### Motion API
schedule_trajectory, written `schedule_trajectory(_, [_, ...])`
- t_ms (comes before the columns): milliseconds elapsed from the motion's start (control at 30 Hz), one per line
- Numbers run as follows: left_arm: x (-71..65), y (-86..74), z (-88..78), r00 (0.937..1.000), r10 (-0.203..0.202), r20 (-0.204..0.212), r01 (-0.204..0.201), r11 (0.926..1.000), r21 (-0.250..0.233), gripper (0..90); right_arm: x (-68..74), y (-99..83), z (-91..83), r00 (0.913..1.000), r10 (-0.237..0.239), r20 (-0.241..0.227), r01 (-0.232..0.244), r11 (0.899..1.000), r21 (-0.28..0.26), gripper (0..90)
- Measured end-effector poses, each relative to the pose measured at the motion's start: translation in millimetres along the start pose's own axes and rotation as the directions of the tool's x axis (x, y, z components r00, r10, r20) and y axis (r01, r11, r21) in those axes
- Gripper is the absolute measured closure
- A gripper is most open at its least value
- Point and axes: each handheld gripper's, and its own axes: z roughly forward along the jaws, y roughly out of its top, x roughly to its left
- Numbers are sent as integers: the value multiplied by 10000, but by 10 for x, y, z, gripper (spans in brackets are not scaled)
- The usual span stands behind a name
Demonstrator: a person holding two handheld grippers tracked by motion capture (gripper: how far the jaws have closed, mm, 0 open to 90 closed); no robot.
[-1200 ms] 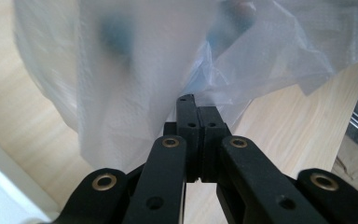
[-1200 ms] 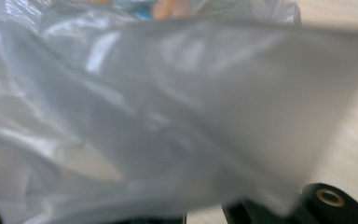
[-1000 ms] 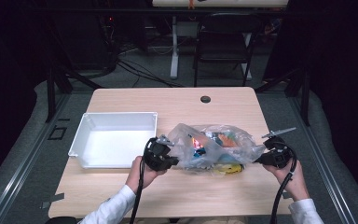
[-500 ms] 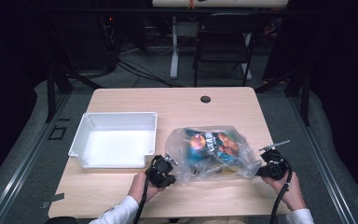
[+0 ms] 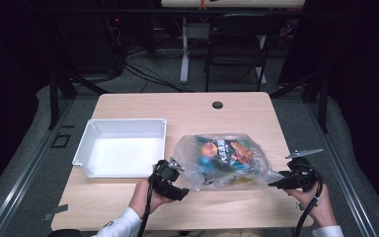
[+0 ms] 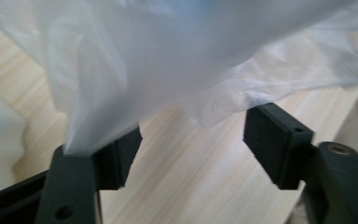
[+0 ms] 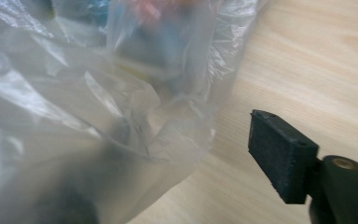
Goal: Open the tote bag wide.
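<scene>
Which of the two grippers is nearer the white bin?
The left gripper, at the clear plastic bag's left end, just below the white bin's front right corner. The right gripper sits at the bag's far end.

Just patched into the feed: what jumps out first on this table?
The clear plastic bag stuffed with colourful packets, lying right of centre near the front edge, draws the eye first. The left gripper and right gripper flank its two ends; their jaws have just been opening, and in the gripper views the film hangs loose between them. Left of the bag sits a white tray.
</scene>
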Motion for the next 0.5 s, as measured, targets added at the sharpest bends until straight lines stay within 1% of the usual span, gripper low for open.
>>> schedule_trajectory(33, [2,2,-49,10000,11,-27,-11,10000,-77,269,44,1,-94,9997,-221,132,222,9997,-57,304])
schedule_trajectory(67, [9,9,-133,10000,-47,-20,46,9996,-285,269,44,1,-94,9997,-221,132,222,9997,-57,304])
schedule_trajectory(100, [14,21,-197,9999,-62,-83,59,9990,-439,235,114,15,-191,9986,-472,253,475,9988,-87,282])
schedule_trajectory(133, [24,37,-261,9999,-60,-117,53,9983,-579,235,114,15,-191,9986,-472,253,475,9988,-87,282])
schedule_trajectory(167, [47,72,-368,9999,-130,-95,121,9963,-856,218,164,32,-247,9973,-684,268,687,9975,-135,269])
schedule_trajectory(200, [57,98,-425,9999,-85,-144,71,9956,-934,216,183,42,-273,9968,-760,251,764,9970,-156,264])
schedule_trajectory(233, [68,130,-489,9998,-122,-125,107,9936,-1127,215,195,51,-299,9967,-800,166,803,9966,-187,261])
schedule_trajectory(267, [68,130,-489,9998,-122,-125,107,9936,-1127,214,195,51,-299,9967,-800,166,803,9966,-187,261])
schedule_trajectory(300, [79,161,-540,9999,-79,-112,65,9930,-1180,214,211,64,-323,9965,-835,22,835,9962,-240,261])
schedule_trajectory(367, [100,226,-628,9999,-116,5,115,9889,-1479,207,243,89,-357,9958,-919,11,919,9950,-389,262])
schedule_trajectory(400, [101,266,-672,10000,-99,-12,96,9869,-1608,203,253,100,-366,9954,-960,-7,959,9946,-391,262])
schedule_trajectory(433, [104,310,-717,10000,-30,55,39,9850,-1727,201,272,115,-373,9946,-1037,18,1036,9936,-454,273])
schedule_trajectory(500, [86,408,-774,10000,47,27,-41,9795,-2014,195,302,149,-387,9934,-1146,-89,1139,9920,-547,298])
